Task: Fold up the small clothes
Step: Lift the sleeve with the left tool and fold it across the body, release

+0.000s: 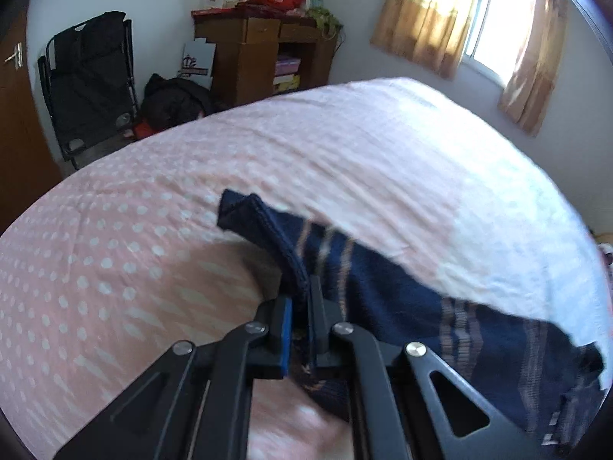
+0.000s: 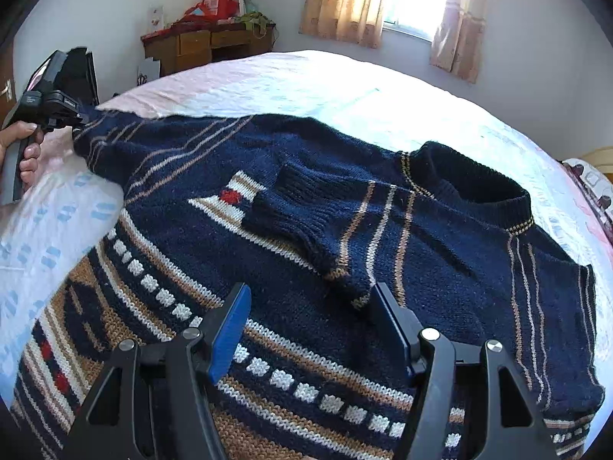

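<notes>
A small navy knit sweater (image 2: 291, 237) with tan, white and red pattern lies spread on the pink dotted bed (image 2: 306, 76). One sleeve (image 2: 345, 226) is folded across the chest. My right gripper (image 2: 310, 306) is open and empty just above the sweater's body, near that sleeve's cuff. My left gripper (image 1: 300, 299) is shut on the other sleeve's ribbed cuff (image 1: 268, 230) and holds it lifted off the bed; it also shows in the right wrist view (image 2: 72, 119) at the far left, pulling the sleeve (image 2: 126, 142) outward.
A wooden desk (image 1: 264, 50) with red items stands against the far wall. A black folding chair (image 1: 88, 76) and a dark bag (image 1: 176, 99) are beside it. A curtained window (image 1: 479, 19) is behind the bed.
</notes>
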Demonstrator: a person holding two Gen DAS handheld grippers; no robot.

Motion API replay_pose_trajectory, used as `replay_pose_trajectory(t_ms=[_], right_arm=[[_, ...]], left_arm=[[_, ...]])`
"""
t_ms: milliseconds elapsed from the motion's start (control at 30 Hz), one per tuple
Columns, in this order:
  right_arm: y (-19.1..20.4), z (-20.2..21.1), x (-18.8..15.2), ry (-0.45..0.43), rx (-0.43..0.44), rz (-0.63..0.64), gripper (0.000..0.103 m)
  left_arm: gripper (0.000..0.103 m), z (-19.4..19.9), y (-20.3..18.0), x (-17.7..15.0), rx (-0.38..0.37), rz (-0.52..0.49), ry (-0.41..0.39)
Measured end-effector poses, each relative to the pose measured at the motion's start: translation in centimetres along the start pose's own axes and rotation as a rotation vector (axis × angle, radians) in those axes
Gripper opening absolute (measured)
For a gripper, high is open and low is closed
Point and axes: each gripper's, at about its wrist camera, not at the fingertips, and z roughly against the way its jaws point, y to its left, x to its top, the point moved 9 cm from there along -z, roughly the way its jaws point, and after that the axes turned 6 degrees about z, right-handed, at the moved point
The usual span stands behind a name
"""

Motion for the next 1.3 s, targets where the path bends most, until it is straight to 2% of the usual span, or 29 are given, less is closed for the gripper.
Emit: replay_pose_trajectory(t_ms=[167,333,600,800,1000,1200,1300], right_arm=[[-2.4,2.6,1.0,-0.083,0.041,-0.105,0.066],[-6.1,5.6,0.9,-0.108,0.016,-0.165,0.066],[-13.1,10.6,-3.6,-0.126,-0.041,-0.326,0.066],[-15.9,13.6,-7.7,-0.141,-0.067,-0.375,0.066],[-17.6,15.4,-11.1,-0.151,-0.079,-0.416,0.066],[-18.9,15.3,-13.1,-0.158,-0.072,-0.488,0.066],[-19.2,15.1,-13.4,-0.162,-0.081,-0.494,0.066]], left_arm=[[0.006,4.7,-4.4,0.6,-0.108,-0.046,-0.055],[0.006,10.0,-10.3,-0.4,-0.258,-0.083,-0.083],[0.006,15.3,-20.5,-5.2,-0.468,-0.102,-0.021],[0.006,17.4,-29.7,-10.4,-0.592,-0.165,0.043],[0.006,17.1,-36.9,-17.2,-0.628,-0.234,0.106],[0.006,16.1,-42.3,-24.5,-0.605,-0.308,0.157],[0.009,15.1,-43.5,-27.6,-0.551,-0.381,0.179]])
